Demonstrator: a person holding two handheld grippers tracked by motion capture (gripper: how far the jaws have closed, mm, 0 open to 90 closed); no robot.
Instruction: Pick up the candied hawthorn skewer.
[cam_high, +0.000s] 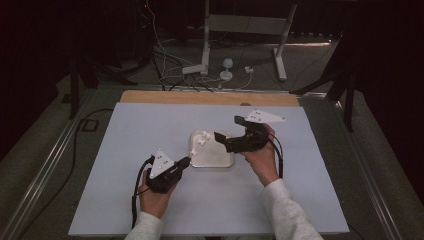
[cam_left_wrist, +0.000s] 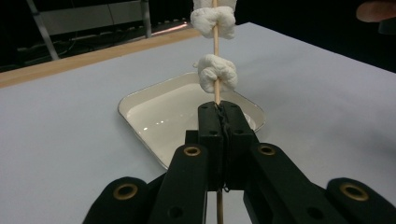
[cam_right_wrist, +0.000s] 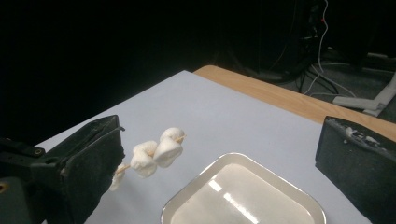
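Left gripper (cam_left_wrist: 219, 121) clamps the skewer (cam_left_wrist: 216, 88) over the tray's (cam_left_wrist: 140, 140) near-left edge.

Its jaws are fully closed on the stick, marshmallows (cam_left_wrist: 217, 72) threaded above. Right gripper (cam_high: 226, 140) hangs wide open and empty over the tray's far-right side on the counter (cam_high: 125, 150). Judged next: feed another piece straight down the stick's axis, keeping the left grip steady so the skewer doesn't tilt or slip.

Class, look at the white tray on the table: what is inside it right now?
The tray holds nothing visible: its glossy white floor shows bare in both gripper views. The marshmallows sit on the skewer clamped in the left gripper. The near corner is hidden behind that gripper.
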